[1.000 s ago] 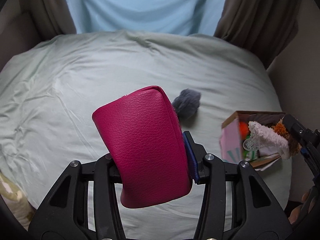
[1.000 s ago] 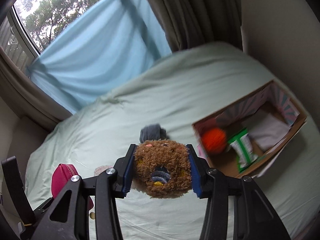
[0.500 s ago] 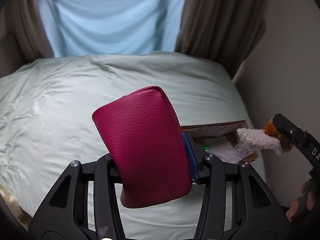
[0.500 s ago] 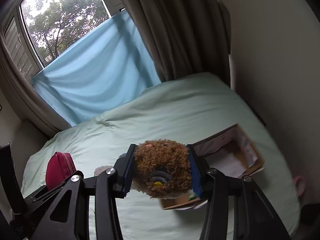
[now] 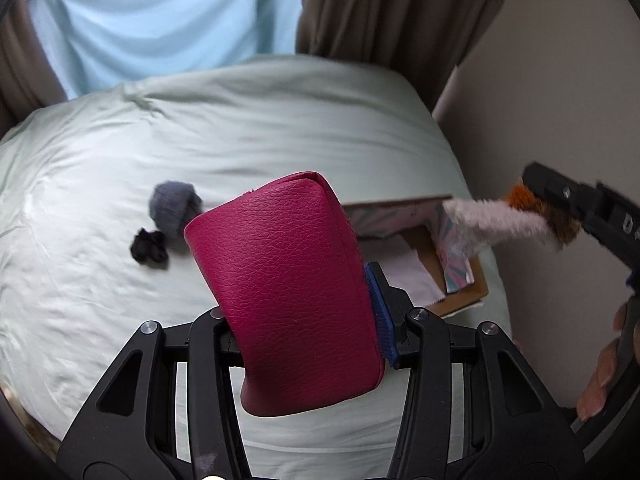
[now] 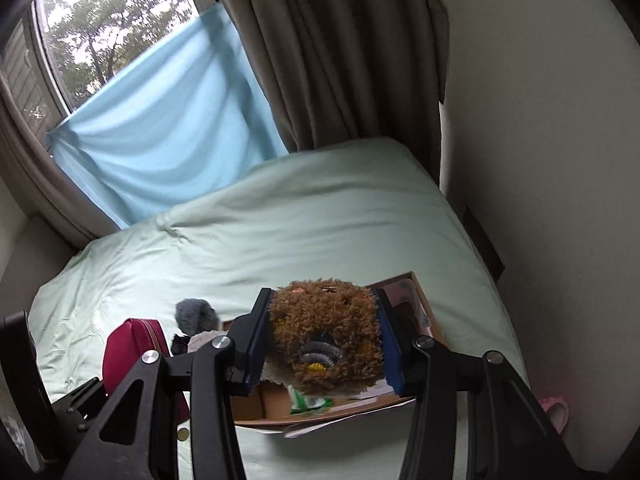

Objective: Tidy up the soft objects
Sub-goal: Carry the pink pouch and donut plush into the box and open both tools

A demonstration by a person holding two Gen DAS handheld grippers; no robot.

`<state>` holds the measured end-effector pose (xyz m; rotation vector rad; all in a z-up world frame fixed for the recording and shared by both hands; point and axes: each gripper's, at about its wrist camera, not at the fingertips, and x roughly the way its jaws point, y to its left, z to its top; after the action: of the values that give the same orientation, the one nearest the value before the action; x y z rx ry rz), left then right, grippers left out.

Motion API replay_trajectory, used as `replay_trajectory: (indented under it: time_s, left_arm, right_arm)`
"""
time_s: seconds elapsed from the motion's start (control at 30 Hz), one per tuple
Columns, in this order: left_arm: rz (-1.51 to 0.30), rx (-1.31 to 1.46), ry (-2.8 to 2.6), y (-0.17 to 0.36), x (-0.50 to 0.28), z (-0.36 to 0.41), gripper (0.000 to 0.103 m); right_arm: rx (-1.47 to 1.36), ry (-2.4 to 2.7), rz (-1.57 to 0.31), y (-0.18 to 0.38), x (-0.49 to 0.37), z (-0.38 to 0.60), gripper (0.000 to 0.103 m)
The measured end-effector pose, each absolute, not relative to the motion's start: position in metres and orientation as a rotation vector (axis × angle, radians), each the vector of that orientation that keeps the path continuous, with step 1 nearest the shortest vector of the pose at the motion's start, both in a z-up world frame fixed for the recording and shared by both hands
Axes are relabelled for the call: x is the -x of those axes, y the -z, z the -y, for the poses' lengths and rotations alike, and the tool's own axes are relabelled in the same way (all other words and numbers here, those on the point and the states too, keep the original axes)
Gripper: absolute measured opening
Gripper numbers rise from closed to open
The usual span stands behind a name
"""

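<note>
My left gripper (image 5: 300, 320) is shut on a magenta leather pouch (image 5: 288, 292) and holds it above the bed. The pouch also shows in the right wrist view (image 6: 128, 344). My right gripper (image 6: 320, 344) is shut on a brown furry plush toy (image 6: 324, 332) with a pale fluffy limb (image 5: 492, 224), above an open cardboard box (image 5: 460, 300). The box also shows in the right wrist view (image 6: 424, 308), holding a green packet (image 6: 308, 402). A grey pompom (image 5: 172, 204) and a small black item (image 5: 148, 248) lie on the bed.
The bed has a pale green cover (image 5: 240, 128). A wall (image 5: 560, 120) runs along its right side. Brown curtains (image 6: 340, 52) and a light blue cloth (image 6: 160, 128) hang at the window behind. A pink object (image 6: 556, 420) lies by the wall.
Both grippers have moved; the box now lies under the right gripper. The left view has swung left, bringing the grey pompom and black item into sight. Both grips are unchanged.
</note>
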<state>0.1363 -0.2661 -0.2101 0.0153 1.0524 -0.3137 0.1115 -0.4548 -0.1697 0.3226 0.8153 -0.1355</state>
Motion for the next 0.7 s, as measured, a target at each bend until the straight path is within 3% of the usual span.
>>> replay_trajectory:
  time_s: [0.37, 0.57, 0.63, 0.67, 0.7]
  left_arm:
    - [-1.217, -0.132, 0.368, 0.299, -0.177, 0.307, 0.042]
    - [-1.284, -0.188, 0.4, 0.333, -0.194, 0.322, 0.043]
    - [-1.282, -0.221, 0.403, 0.337, -0.198, 0.326, 0.051]
    - [-1.273, -0.257, 0.39, 0.338, -0.199, 0.329, 0.067]
    - [-1.265, -0.281, 0.38, 0.337, -0.2, 0.332, 0.092]
  right_arm:
    - [-0.359, 0.172, -1.012, 0.251, -0.167, 0.487, 0.044]
    - [-0.43, 0.184, -1.125, 0.295, -0.197, 0.5, 0.049]
    - [-0.451, 0.171, -1.149, 0.304, -0.205, 0.503, 0.054]
    - [-0.458, 0.165, -1.158, 0.308, -0.208, 0.504, 0.06]
    - [-0.457, 0.169, -1.157, 0.31, -0.21, 0.506, 0.074]
